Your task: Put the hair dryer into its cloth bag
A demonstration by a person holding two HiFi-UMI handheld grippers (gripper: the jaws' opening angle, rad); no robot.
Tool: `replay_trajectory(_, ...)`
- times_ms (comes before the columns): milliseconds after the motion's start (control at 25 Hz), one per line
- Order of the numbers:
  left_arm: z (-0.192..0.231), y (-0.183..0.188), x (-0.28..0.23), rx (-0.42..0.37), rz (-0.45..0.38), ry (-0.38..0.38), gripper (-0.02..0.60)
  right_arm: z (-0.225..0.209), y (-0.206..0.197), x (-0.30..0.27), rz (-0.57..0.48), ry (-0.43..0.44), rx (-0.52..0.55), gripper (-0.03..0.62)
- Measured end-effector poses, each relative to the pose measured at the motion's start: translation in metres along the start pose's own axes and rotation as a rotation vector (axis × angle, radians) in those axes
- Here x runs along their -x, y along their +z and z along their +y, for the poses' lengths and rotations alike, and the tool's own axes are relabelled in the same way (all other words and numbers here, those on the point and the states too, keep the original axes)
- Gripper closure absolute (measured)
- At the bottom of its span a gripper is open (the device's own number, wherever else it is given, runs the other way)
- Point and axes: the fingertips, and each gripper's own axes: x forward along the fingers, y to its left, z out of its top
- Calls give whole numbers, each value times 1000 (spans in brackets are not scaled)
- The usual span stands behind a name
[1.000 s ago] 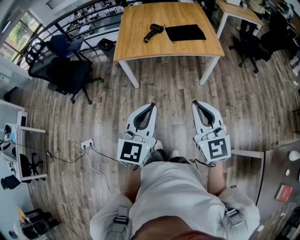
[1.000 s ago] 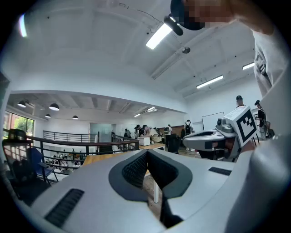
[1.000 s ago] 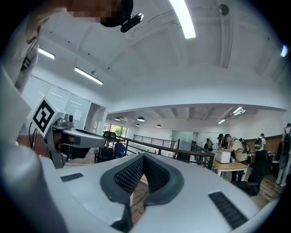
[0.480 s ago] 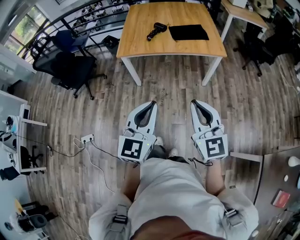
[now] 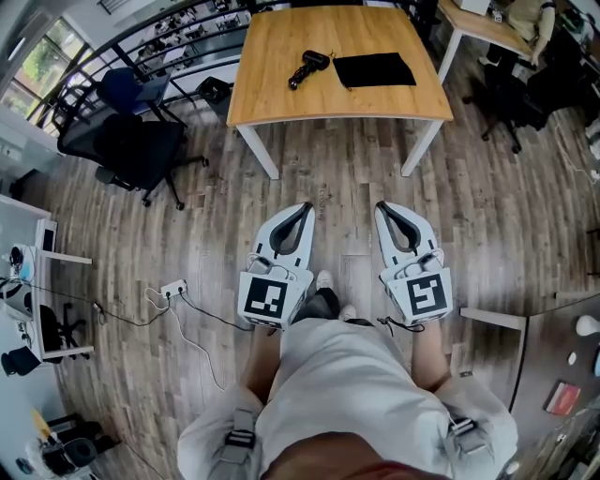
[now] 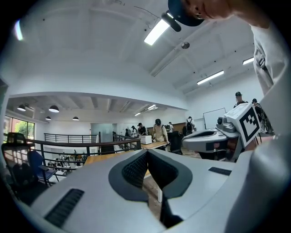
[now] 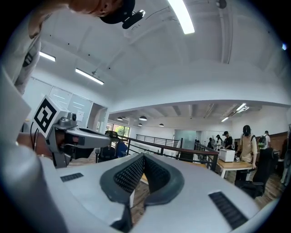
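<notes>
A black hair dryer [image 5: 307, 67] lies on the wooden table [image 5: 281, 94] at the far end of the head view. Just to its right, the black cloth bag [image 5: 374, 69] lies flat on the table. Both grippers are held level over the wood floor, well short of the table. My left gripper [image 5: 305, 208] is shut and holds nothing; its dark pads meet at the tip in the left gripper view [image 6: 146, 153]. My right gripper [image 5: 382, 207] is likewise shut and empty [image 7: 142, 157]. Each gripper shows at the side of the other's view.
Black office chairs [image 5: 141, 141] stand left of the table by a railing. A power strip with cables [image 5: 173, 286] lies on the floor at my left. Another desk [image 5: 478, 23] and a chair are at the top right. A white desk edge [image 5: 492, 314] is close on my right.
Both grippers have edged slightly toward the table, and the right one has drifted a little inward. Their jaws stay shut.
</notes>
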Motion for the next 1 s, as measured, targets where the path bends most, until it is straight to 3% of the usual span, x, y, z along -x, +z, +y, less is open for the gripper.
replay_trajectory(560, 84, -10, -59, 23, -2, -50, 561, -15, 0, -102, 50, -35, 32, 572)
replay_trajectory(1000, 118, -10, -91, 24, -1, -87, 561, -26, -6, -146, 78, -70, 20, 572)
